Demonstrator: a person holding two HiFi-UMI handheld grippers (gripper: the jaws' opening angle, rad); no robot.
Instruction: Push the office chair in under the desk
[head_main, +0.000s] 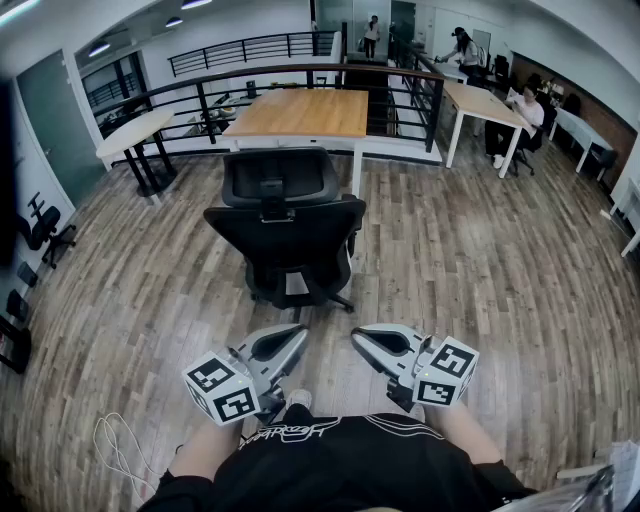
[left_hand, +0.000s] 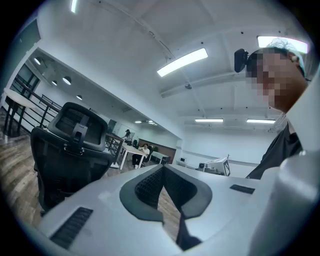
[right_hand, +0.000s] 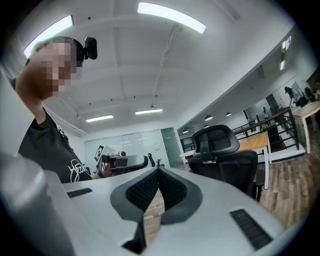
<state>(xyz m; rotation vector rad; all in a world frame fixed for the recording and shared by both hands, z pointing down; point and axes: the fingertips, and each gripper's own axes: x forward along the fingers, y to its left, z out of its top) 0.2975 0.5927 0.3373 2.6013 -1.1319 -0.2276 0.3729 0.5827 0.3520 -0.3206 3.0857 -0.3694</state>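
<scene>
Though ahead of both tongs (head_main: 302, 331) (head_main: 356, 334), chair (head_main: 285, 232) apart.

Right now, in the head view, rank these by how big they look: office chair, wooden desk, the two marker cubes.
1. office chair
2. wooden desk, farther from the camera
3. left marker cube and right marker cube: look alike, unranked

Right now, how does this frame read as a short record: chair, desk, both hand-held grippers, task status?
office chair: black, back toward the person, out from the desk
desk: wooden top, beyond the chair
left hand-held gripper: shut, empty, short of the chair
right hand-held gripper: shut, empty, short of the chair
task status: chair not yet pushed in
</scene>
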